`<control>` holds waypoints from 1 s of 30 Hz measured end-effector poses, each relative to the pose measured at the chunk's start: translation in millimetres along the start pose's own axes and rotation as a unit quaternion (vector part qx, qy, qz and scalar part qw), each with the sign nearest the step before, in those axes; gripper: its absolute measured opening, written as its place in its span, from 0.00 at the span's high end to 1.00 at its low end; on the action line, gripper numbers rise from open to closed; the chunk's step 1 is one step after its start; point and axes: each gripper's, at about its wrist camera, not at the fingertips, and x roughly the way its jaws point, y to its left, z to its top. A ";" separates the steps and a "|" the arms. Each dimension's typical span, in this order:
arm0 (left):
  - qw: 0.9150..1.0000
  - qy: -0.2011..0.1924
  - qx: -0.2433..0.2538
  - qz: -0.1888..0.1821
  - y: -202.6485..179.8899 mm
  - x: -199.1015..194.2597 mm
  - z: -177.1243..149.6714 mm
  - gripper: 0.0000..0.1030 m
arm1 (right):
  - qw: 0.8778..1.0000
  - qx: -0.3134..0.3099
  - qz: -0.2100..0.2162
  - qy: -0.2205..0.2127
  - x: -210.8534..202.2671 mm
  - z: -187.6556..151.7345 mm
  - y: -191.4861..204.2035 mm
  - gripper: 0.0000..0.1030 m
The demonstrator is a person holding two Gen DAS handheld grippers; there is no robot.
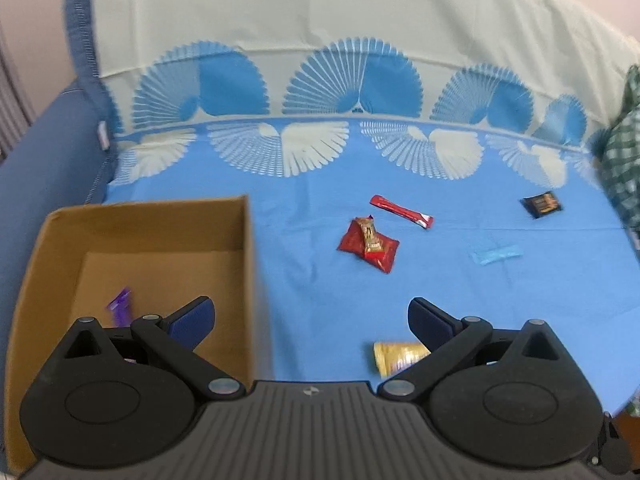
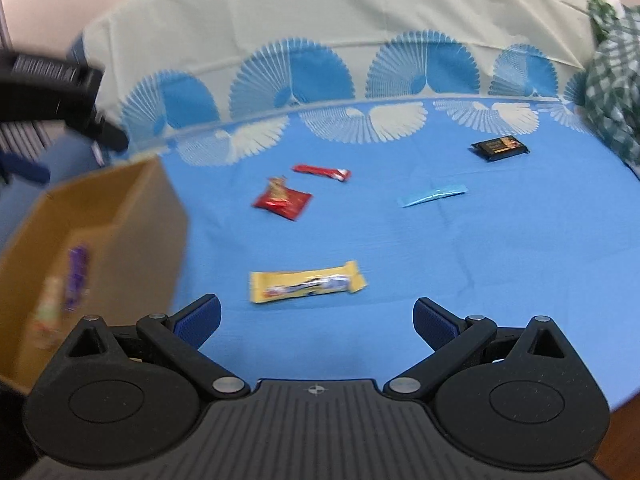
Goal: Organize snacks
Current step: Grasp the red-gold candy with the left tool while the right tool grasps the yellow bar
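A cardboard box [image 1: 248, 264] stands at the left on the blue sheet, with a purple snack [image 1: 120, 306] inside; the right wrist view shows the box [image 2: 152, 216] holding the purple snack [image 2: 77, 276] and another blurred one. My left gripper [image 1: 311, 316] is open and empty, straddling the box's right wall. My right gripper [image 2: 317, 316] is open and empty, just short of a yellow bar [image 2: 306, 282]. That bar [image 1: 400, 356] lies under my left gripper's right finger. A red pouch [image 1: 370, 246], a red stick [image 1: 402, 212], a light blue wrapper [image 1: 496, 254] and a black packet [image 1: 542, 204] lie further off.
A green checked cloth [image 1: 624, 160] lies at the right edge. The sheet rises over a backrest [image 1: 320, 20] behind the snacks. The other gripper's black body [image 2: 48, 92] shows at the upper left of the right wrist view.
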 end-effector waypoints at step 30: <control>0.991 0.126 0.037 -0.023 -60.3 244.3 77.5 0.82 | 0.967 -0.229 0.115 -0.001 164.3 15.4 -9.9 0.86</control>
